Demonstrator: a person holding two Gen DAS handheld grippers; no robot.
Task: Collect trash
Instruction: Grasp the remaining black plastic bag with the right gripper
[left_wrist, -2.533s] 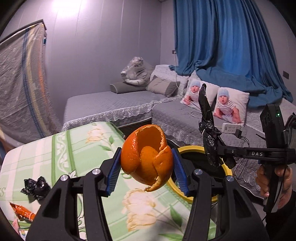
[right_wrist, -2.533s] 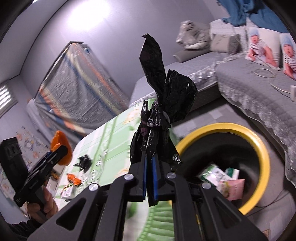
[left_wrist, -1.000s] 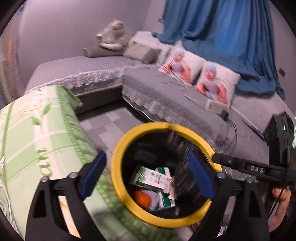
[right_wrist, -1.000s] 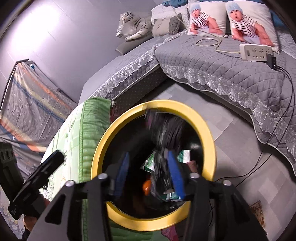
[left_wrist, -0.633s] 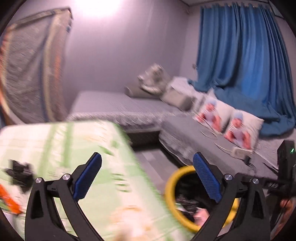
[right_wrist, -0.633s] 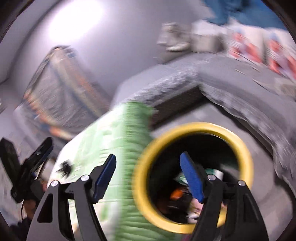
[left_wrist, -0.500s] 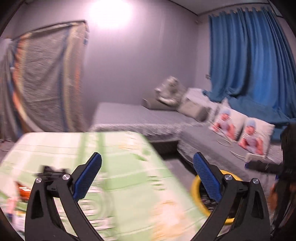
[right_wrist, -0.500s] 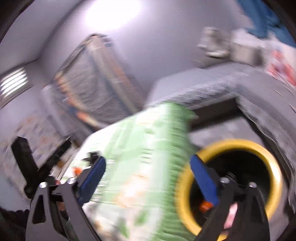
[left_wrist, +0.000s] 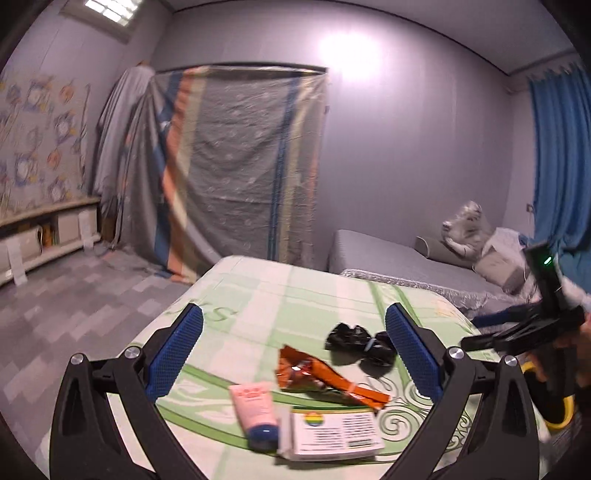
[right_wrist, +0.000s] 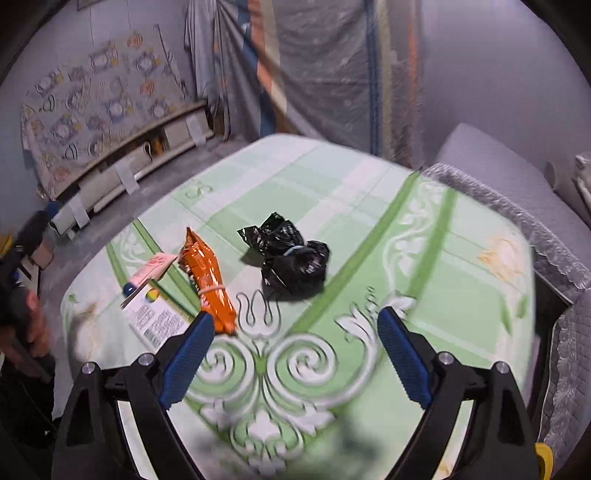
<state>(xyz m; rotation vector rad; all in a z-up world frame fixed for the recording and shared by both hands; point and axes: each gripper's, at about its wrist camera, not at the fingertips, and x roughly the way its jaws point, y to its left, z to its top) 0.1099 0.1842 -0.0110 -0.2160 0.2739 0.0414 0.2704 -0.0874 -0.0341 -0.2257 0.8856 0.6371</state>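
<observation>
**Both grippers empty above the remaining litter**

The left gripper (left_wrist: 293, 354) and right gripper (right_wrist: 291, 354) both hang spread wide with nothing between the pads; the right's jaws are closing slightly. Both face the green-patterned table (right_wrist: 369, 192), presumably to pick the next pieces. Four items lie clustered near one edge: one crumpled black plastic bag (right_wrist: 291, 254), one orange snack wrapper (right_wrist: 208, 280) just beside it, one pink tube (left_wrist: 256, 410), and one printed card (left_wrist: 332, 430) touching the tube. The yellow bin rim (left_wrist: 557, 406) shows beyond the table's edge.
</observation>
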